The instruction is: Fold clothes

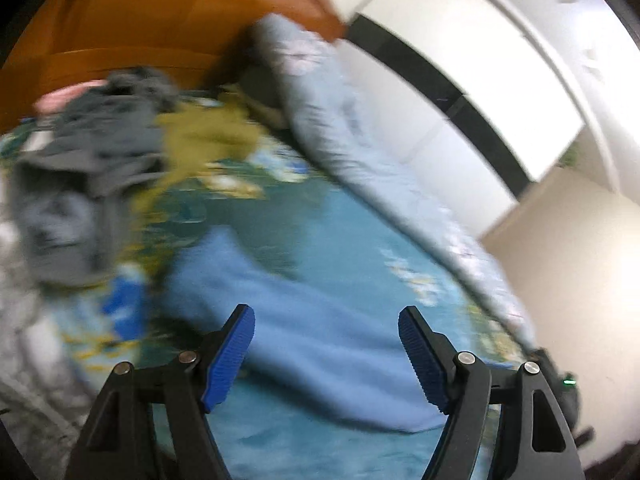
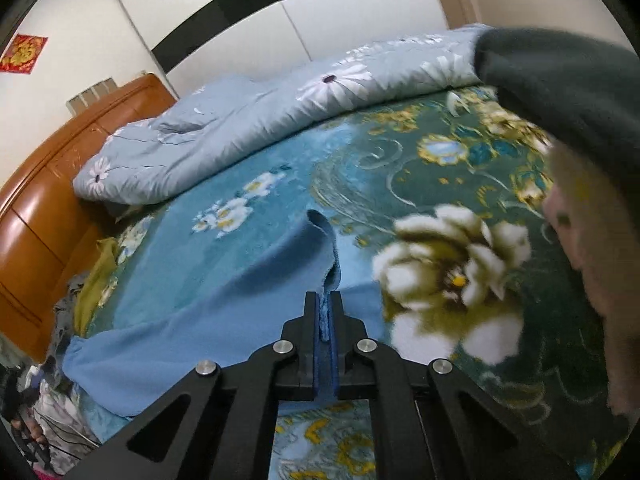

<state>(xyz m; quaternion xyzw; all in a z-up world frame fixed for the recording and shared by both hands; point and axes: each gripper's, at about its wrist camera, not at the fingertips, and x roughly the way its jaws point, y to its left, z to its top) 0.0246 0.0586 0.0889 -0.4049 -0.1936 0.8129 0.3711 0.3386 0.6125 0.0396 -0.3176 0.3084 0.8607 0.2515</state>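
Observation:
A light blue fleece garment [image 2: 208, 312] lies spread on the flowered teal bedspread [image 2: 400, 168]. My right gripper [image 2: 328, 304] is shut on the garment's edge, which stands up in a fold just ahead of the tips. In the blurred left wrist view the same blue garment [image 1: 320, 344] lies under and ahead of my left gripper [image 1: 326, 348], which is open and empty with its blue pads [image 1: 230, 356] wide apart above the cloth.
A pile of grey clothes [image 1: 92, 160] and an olive garment [image 1: 208, 136] lie at the head of the bed. A rolled pale blue flowered quilt [image 2: 256, 120] runs along the far side. A wooden headboard [image 2: 44, 208] and white wardrobe [image 2: 320, 8] stand behind. A dark-sleeved arm [image 2: 580, 128] fills the right.

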